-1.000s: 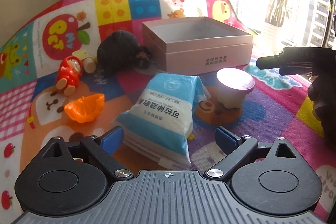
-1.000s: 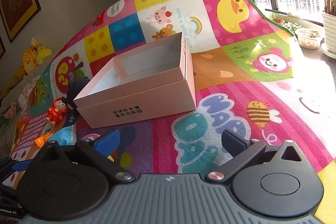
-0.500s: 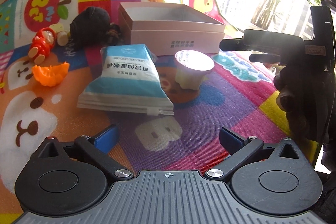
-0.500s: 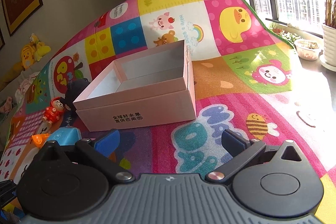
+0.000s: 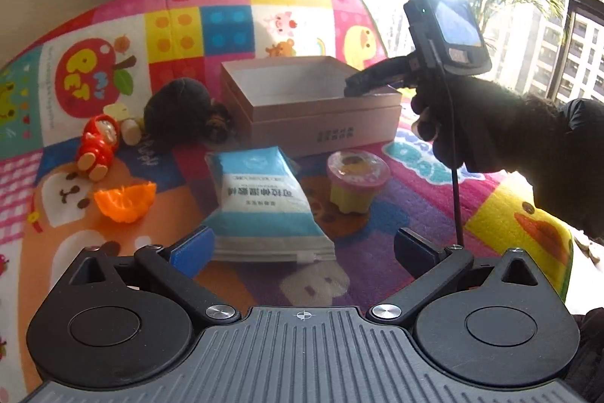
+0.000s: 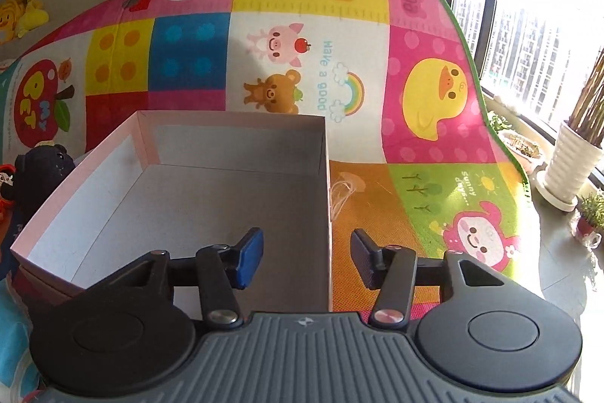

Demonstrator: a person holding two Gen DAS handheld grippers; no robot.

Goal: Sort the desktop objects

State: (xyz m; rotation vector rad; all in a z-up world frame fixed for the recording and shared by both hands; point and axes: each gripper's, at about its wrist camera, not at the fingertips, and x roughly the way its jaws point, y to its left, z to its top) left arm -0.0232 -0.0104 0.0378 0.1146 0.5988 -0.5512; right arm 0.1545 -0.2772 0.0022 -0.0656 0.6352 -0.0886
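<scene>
Pink box, empty, the sorting bin: my right tool straddles its near right wall, jaws closing, probably to steady it. Before the box: blue packet, jelly cup; my left tool gapes empty nearer still

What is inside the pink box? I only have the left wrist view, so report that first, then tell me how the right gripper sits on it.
Observer: The pink box is empty; its grey floor is bare.
Operator: Now the right gripper. Report its jaws.
Observer: The right gripper straddles the box's right wall. Its blue pad is inside and the other finger is outside, over the mat. The jaws are closing, and neither touches the wall yet.
Operator: Tell me what stands beyond the mat on that side.
Observer: A white ribbed plant pot stands by the window.
</scene>
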